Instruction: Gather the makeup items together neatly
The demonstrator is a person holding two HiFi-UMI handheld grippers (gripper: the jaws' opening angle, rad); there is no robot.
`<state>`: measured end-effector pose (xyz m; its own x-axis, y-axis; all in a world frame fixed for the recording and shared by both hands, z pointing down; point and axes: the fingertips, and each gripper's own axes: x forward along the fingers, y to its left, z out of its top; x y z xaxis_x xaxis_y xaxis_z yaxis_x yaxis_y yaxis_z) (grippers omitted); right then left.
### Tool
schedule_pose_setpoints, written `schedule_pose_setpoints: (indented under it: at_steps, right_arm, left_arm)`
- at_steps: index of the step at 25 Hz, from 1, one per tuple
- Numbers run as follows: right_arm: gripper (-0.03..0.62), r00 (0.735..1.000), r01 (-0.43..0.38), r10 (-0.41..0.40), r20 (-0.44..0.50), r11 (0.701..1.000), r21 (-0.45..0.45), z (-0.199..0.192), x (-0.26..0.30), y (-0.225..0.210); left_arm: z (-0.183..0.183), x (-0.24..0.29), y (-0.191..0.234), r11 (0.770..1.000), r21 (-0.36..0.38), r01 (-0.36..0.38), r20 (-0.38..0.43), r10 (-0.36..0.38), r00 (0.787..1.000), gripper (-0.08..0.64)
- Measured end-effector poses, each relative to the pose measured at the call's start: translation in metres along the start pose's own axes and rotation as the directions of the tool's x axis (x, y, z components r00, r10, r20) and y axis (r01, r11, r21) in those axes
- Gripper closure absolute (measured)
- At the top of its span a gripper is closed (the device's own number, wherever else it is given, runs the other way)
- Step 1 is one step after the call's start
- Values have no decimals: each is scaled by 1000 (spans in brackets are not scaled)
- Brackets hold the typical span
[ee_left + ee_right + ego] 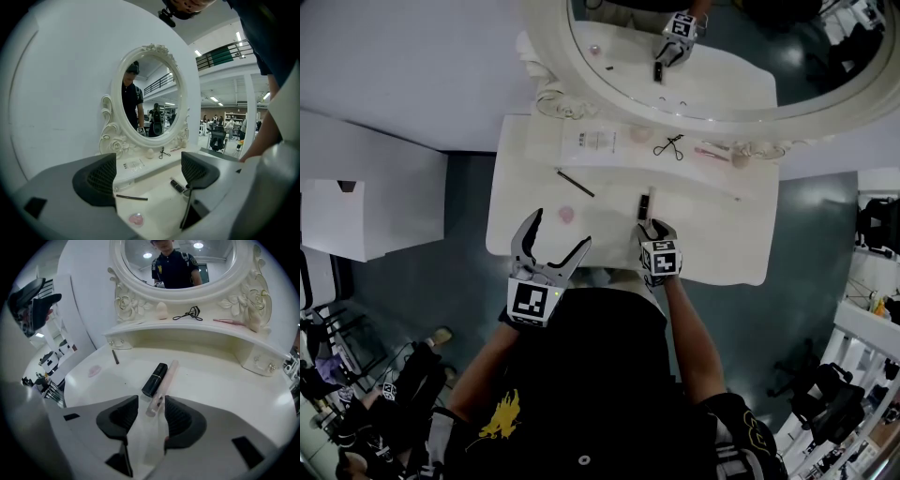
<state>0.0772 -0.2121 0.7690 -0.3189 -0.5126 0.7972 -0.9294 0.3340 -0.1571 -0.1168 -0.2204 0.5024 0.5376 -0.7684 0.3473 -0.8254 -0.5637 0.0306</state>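
Observation:
On the white vanity table (712, 244) a black lipstick tube (155, 379) lies beside a clear pink tube (164, 380). My right gripper (151, 405) points down at them, jaws a little apart. The pink tube's near end lies between the fingertips, resting on the table, with no pad visibly pressing it. In the head view my right gripper (654, 226) sits just below the lipstick (644, 203). To the left my left gripper (561, 231) hangs open over the table's front edge with nothing in it. A black pencil (575, 183) and a round pink compact (566, 214) lie just beyond it.
The raised shelf (187, 329) under the oval mirror (694, 56) carries an eyelash curler (187, 314), a pale sponge (161, 310), a pink stick (229, 322) and a printed card (591, 142). The person's body stands close against the table's front edge.

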Motion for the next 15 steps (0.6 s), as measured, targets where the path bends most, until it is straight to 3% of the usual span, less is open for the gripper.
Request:
schedule_pose_setpoints:
  at_steps: [4,8,13,15]
  right_arm:
    - [383,1000,5,-5,10,1000,5,1,-11,5]
    - [383,998,12,-10,56,999,-32,20,-24,22]
    - [383,990,-86,105,95,978,-188,58,-19,96]
    - [382,981,-149,181,76,938,-314,71,-7,135]
  left_arm:
    - [8,-5,9,1000,-19,-22,61,24,998,123]
    - [-3,-18,29,998,-20,-56,30,57,998,123]
    - [-7,-42,58,991,-72,-114,91,120,989,123]
    - [-14,-54,71,989,-66,-134,92,140,986,123]
